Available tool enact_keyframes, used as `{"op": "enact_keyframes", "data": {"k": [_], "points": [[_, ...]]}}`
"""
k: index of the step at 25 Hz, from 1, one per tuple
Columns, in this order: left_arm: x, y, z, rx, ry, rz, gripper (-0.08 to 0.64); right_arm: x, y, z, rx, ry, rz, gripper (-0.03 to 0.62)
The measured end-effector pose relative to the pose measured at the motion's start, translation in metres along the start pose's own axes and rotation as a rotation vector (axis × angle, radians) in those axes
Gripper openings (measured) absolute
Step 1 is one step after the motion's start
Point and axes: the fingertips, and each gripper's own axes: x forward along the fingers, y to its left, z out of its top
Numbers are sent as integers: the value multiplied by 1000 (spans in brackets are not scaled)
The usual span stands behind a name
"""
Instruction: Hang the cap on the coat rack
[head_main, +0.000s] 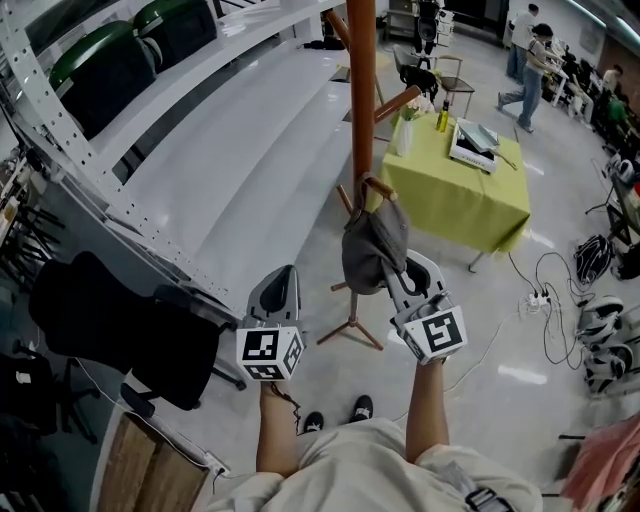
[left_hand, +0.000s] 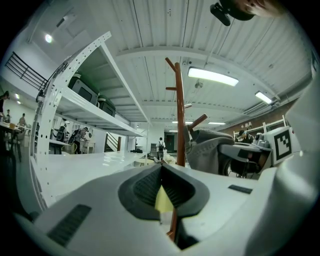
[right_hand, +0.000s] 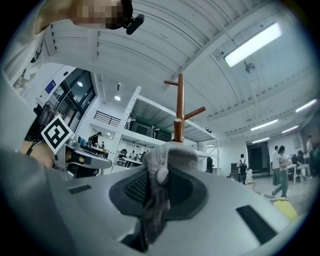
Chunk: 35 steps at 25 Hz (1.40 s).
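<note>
Pinching the grey fabric cap (head_main: 374, 245), the right tool (head_main: 403, 280) holds it at a low peg of the brown wooden coat rack (head_main: 361, 90); the left tool (head_main: 284, 275) sits pressed together, empty, beside.

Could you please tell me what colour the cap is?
Dark grey; the cap shows best in the head view.

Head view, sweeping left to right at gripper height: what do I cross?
black chair → left gripper → cap → power strip on the floor
</note>
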Motion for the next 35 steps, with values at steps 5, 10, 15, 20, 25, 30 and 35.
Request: {"op": "enact_keyframes", "data": {"k": [5,10,15,20,25,30,35], "points": [[-7,5,0,-4,-1,-7,8,-5,1,-17,21,88,-52,44],[-14,8,0,24,-1,-15,8,-10,2,-30,70,139,-112,44],[-18,8,3,33,-8,-37,8,-14,1,-37,101,187,-181,46],[-23,10,2,23,-9,-53,8,-14,7,-34,83,212,-214,46],[-26,8,2,14,-8,-69,8,-18,7,-28,96,210,-241,60],[-28,3,0,10,-7,-87,8,-28,6,-24,84,213,-287,160],[-28,-5,-3,-4,-6,-107,8,-36,10,-21,75,221,-272,160]]}}
